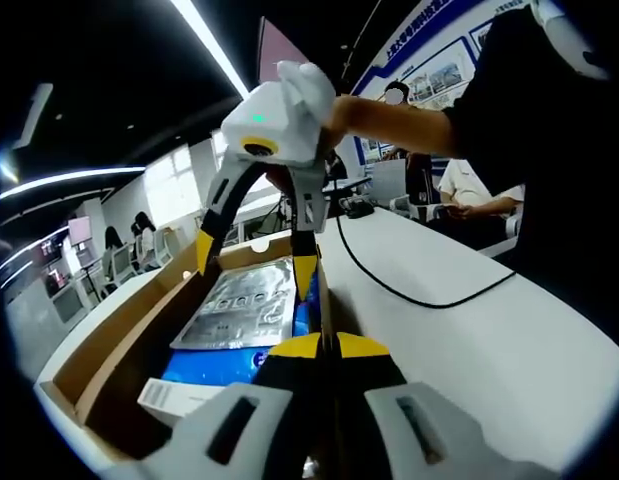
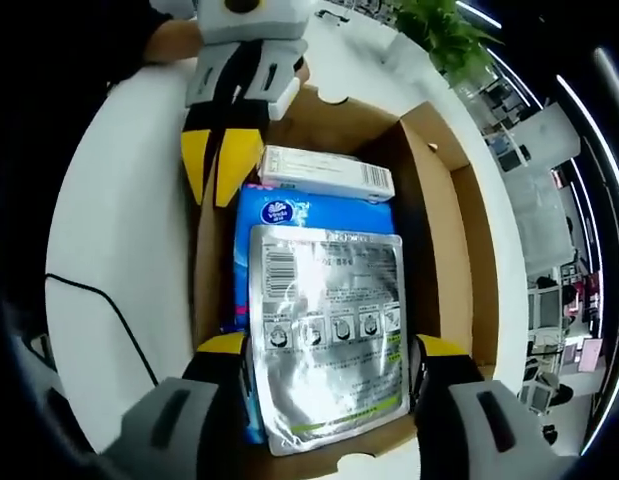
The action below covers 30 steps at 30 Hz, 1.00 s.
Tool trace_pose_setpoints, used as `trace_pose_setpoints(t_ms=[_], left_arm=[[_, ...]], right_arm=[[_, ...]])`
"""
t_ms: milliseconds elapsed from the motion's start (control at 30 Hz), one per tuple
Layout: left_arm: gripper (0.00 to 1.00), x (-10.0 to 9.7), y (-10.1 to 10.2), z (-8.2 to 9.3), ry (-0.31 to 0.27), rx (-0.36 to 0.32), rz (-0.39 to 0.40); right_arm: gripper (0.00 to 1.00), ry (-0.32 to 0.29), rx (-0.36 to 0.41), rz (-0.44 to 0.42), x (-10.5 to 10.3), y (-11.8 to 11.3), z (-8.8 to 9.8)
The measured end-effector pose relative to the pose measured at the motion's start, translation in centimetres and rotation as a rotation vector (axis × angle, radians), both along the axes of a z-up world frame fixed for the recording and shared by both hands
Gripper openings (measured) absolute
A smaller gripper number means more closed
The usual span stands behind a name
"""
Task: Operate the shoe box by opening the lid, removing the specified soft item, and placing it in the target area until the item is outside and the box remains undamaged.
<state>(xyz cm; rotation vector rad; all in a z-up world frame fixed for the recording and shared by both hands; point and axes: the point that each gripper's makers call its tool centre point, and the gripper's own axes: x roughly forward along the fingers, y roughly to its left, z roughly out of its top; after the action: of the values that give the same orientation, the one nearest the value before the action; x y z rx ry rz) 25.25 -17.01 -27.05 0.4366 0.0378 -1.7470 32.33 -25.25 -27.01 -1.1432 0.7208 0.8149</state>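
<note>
While the shoe box (image 2: pixel 429 190) lies open on the white table (image 2: pixel 119 230), its contents show from two sides.

Silver pouch (image 2: pixel 327 335): a flat, shiny foil sachet with printed text, a barcode and a row of small pictograms; it lies on top of the pile inside the box.
Blue pack (image 2: pixel 289 212): a soft blue plastic pack with a white logo, under the pouch and partly covered by it.
White carton (image 2: pixel 327 172): a small oblong box lying across the far end of the blue pack.
Box: brown cardboard, walls upright, flaps turned outward.
Right gripper (image 2: pixel 329 365): jaws spread wide, one yellow-tipped finger on each side of the silver pouch, not closed on it.
Left gripper (image 1: pixel 327 350): jaws pressed together with nothing visible between them, at the rim of the box.
Right gripper view alone: the pouch's printing head-on, the left gripper (image 2: pixel 221 170) reaching in over the box's edge, and a green plant (image 2: pixel 439 35).
Left gripper view alone: the right gripper (image 1: pixel 254 265) from the side, a hand (image 1: pixel 334 120) holding it, a black cable (image 1: pixel 409 290) across the table, and seated people (image 1: pixel 479 195) behind.
</note>
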Motion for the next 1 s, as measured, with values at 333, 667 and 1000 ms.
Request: trace_pose_setpoints(t_ms=[333,667,1000], left_arm=[[0.03,0.2,-0.1,-0.1,0.001,0.0,-0.002],[0.03,0.3,-0.1,-0.2,0.001,0.0,-0.002],[0.03,0.3,-0.1,-0.1,0.003,0.0,-0.004]], right_arm=[[0.66,-0.077,0.046,-0.037,0.1,-0.3,0.1],[0.67,-0.136,0.029,-0.038,0.5,-0.5,0.6],[0.68,-0.226,0.017,-0.078,0.2,-0.7,1.8]])
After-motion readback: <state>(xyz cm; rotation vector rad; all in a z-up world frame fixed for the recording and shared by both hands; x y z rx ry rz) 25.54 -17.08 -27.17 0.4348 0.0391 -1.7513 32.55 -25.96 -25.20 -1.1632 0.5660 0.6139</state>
